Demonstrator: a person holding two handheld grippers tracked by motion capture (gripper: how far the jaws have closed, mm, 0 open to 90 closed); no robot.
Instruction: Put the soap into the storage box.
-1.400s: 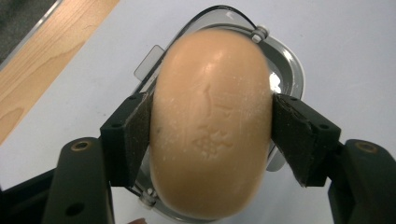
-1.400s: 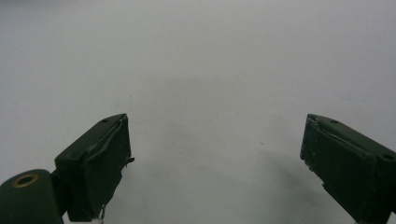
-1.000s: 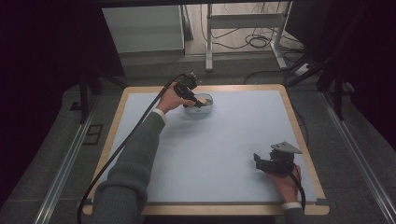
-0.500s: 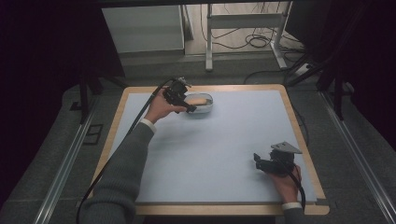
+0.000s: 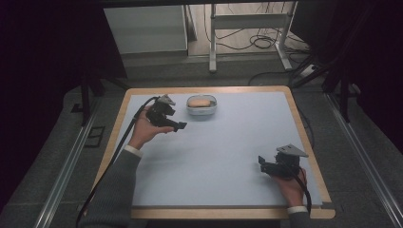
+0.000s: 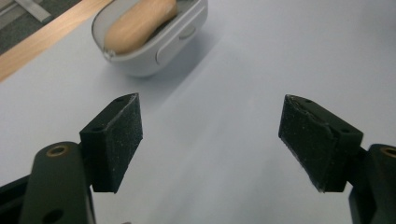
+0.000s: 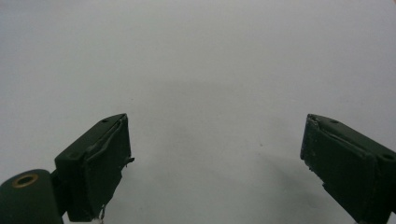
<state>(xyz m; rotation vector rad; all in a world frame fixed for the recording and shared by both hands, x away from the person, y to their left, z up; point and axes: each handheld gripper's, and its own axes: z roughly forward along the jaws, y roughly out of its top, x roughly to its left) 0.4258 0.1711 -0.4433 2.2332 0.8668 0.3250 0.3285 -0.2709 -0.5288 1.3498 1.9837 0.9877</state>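
Worktop [image 5: 228,156]: pale blue-grey mat, plain, no pattern; light wood border round it. Container [image 5: 201,105]: white-grey shell, paler rim. Bread roll [image 5: 200,101] inside it: tan to orange-brown, unmarked. Left gripper [image 5: 180,126]: black body, grey plate on top; fingers [image 6: 116,135] matt black with fine pale speckling, brass-coloured rivet at the base. Right gripper [image 5: 261,162]: black, grey plate; fingers [image 7: 100,158] very dark green-black. Sleeve [image 5: 114,190]: grey-green, white cuff. Floor [image 5: 57,156]: dark grey.
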